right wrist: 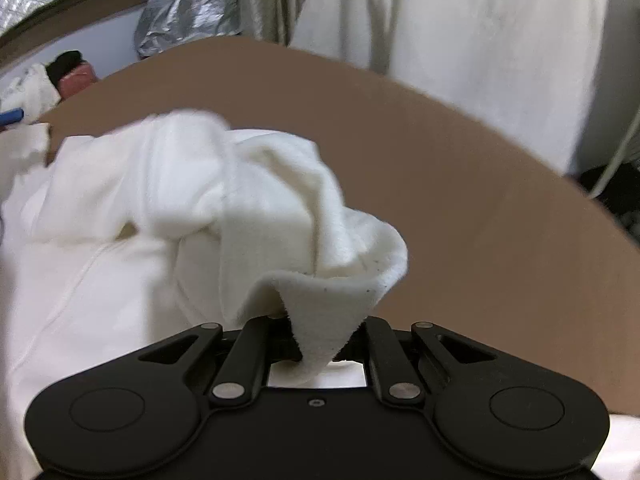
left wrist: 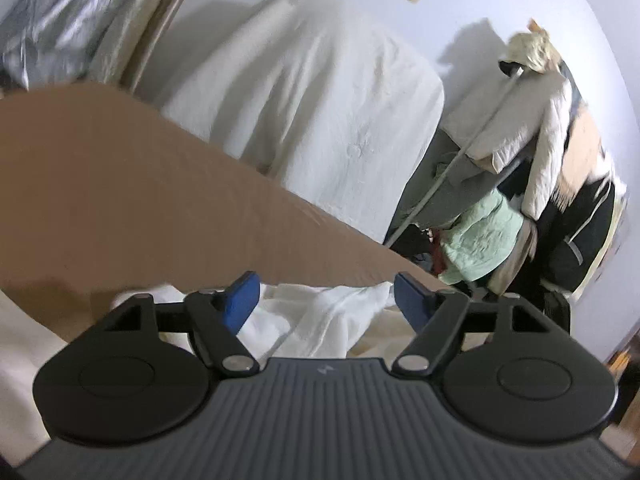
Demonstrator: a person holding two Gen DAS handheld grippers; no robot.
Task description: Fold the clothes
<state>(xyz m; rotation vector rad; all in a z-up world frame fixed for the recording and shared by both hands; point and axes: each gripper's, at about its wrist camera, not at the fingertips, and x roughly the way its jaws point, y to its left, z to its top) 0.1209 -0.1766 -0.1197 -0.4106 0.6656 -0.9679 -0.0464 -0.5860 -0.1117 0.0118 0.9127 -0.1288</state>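
A white fleece garment lies bunched on the brown table. My right gripper is shut on one edge of it, and the pinched fabric rises in a folded flap in front of the jaws, hiding the fingertips. In the left wrist view my left gripper is open, its blue pads wide apart just above a crumpled part of the white garment, touching nothing. The left gripper's blue tip peeks in at the far left edge of the right wrist view.
A white sheet drapes over something tall behind the table. A rack with hanging coats and clothes stands at the right. Silver foil material and a curtain hang at the back. A dark and pink item lies beyond the table's far left.
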